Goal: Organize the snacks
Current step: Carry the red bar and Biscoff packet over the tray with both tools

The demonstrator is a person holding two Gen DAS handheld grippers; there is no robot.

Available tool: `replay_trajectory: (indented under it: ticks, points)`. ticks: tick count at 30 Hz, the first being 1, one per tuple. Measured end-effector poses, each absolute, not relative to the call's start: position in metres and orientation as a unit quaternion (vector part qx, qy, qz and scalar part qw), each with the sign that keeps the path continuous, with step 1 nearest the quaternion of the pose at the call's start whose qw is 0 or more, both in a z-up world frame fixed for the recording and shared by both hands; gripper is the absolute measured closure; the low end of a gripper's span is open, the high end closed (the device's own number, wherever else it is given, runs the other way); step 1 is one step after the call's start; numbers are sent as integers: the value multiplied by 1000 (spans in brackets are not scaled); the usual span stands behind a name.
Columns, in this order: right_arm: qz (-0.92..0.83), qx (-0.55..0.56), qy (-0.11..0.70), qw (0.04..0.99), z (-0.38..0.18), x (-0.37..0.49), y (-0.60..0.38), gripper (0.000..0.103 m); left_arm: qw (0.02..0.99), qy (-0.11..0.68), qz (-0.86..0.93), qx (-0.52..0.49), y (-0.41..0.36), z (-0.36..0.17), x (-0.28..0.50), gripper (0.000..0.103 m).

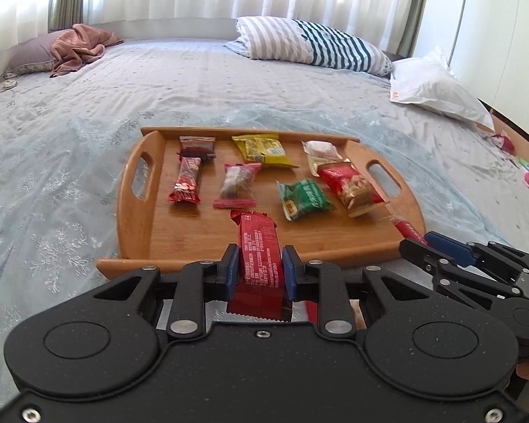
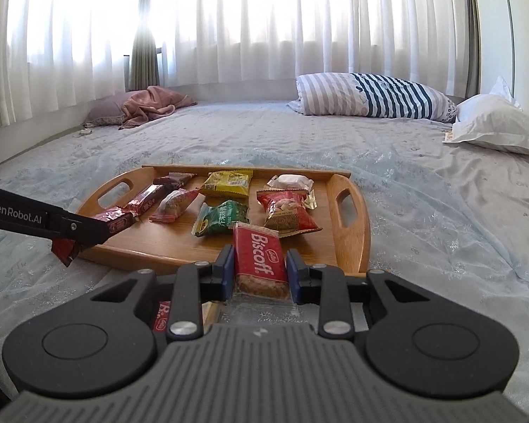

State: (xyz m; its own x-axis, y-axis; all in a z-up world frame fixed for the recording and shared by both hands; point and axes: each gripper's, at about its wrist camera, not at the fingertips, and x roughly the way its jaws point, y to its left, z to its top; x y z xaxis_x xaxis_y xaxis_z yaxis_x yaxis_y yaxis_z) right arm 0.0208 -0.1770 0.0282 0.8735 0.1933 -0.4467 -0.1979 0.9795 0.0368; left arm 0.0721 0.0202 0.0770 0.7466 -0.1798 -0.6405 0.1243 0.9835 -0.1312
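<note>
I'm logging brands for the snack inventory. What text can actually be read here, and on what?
"Biscoff." on the red biscuit packet in the right gripper.
"GenRobot.AI" on the left gripper's arm.
Print on the dark red bar in the left gripper, and on the tray snacks: too small or blurred.

Both grippers clamped, side by side, angled downward.
The left gripper (image 1: pixel 261 268) has its blue pads (image 1: pixel 232 268) pressed close together on a thin load; the right gripper (image 2: pixel 261 269) beside it pinches with a wider gap.
</note>
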Motion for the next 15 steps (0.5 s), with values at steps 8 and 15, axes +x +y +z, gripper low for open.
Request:
replay_trajectory:
  ticks: [8, 15]
  points:
    - [120, -20, 265, 957, 32, 58, -177, 67, 930, 358, -62, -50, 40, 75, 101, 79]
    - [133, -7, 290, 948, 27, 84, -173, 67, 928, 365, -49, -58, 50, 67, 124, 79]
